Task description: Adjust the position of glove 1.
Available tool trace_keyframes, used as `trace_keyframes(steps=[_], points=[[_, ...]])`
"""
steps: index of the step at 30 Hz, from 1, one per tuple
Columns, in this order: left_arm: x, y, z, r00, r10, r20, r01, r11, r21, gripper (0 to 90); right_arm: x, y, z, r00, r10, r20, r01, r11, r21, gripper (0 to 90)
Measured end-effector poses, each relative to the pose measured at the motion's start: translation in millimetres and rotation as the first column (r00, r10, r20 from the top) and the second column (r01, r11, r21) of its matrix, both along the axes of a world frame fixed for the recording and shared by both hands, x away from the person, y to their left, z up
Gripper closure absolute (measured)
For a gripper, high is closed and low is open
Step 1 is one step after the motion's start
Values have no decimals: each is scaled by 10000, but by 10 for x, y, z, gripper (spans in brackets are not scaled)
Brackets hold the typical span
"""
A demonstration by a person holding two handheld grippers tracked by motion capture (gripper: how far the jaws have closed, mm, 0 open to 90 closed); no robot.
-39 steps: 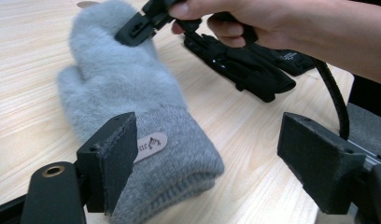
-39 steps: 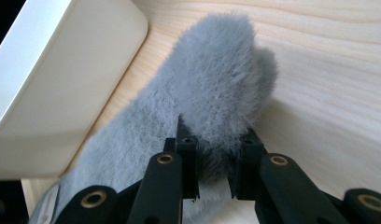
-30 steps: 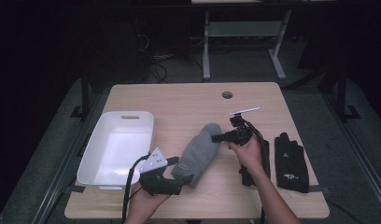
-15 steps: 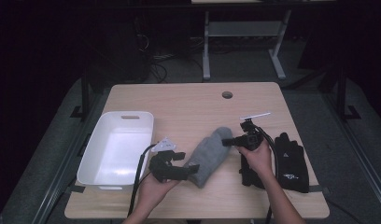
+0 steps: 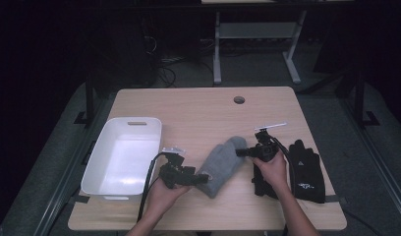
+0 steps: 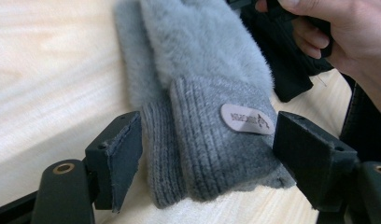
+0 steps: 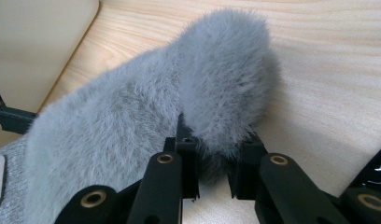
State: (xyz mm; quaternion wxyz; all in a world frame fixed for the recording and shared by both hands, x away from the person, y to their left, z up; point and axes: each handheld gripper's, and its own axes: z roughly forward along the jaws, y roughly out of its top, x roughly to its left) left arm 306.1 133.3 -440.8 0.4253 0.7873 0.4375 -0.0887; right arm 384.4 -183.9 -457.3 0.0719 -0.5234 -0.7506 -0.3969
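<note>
A grey fuzzy mitten (image 5: 220, 164) lies on the wooden table, its knit cuff toward the person. In the left gripper view the cuff with its small label (image 6: 247, 119) sits between the pads of my left gripper (image 6: 207, 154). The jaws have just been closing, but gaps still show at both pads. From the high view, the left gripper (image 5: 201, 178) is at the mitten's near end. My right gripper (image 5: 240, 152) reaches the far end. Its jaws (image 7: 214, 172) are shut on the fluffy tip of the mitten (image 7: 132, 116).
A white plastic bin (image 5: 134, 122) stands at the table's left. A black glove (image 5: 306, 169) lies at the right, another black glove (image 5: 262, 186) partly under the right hand. A round cable hole (image 5: 239, 100) is at the back of the table.
Both hands and the mitten have moved a little right and down. The mitten, raised before, now rests on the table.
</note>
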Motion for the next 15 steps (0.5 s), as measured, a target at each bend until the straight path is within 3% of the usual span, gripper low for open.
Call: trace_keyframes(steps=[7, 9, 15], points=[[58, -19, -80, 9966, 133, -813, -120, 9998, 169, 183, -6, 11, -6, 10000, -23, 83, 24, 9999, -108, 764], [68, -23, -90, 9961, 11, -883, 8, 9998, 216, 182, -4, 10, -11, 10000, -33, 87, 34, 9999, -119, 764], [82, -83, -158, 9865, -381, -1595, 342, 9991, -268, 186, -2, 4, -33, 9999, -74, 97, 75, 9999, -83, 762]])
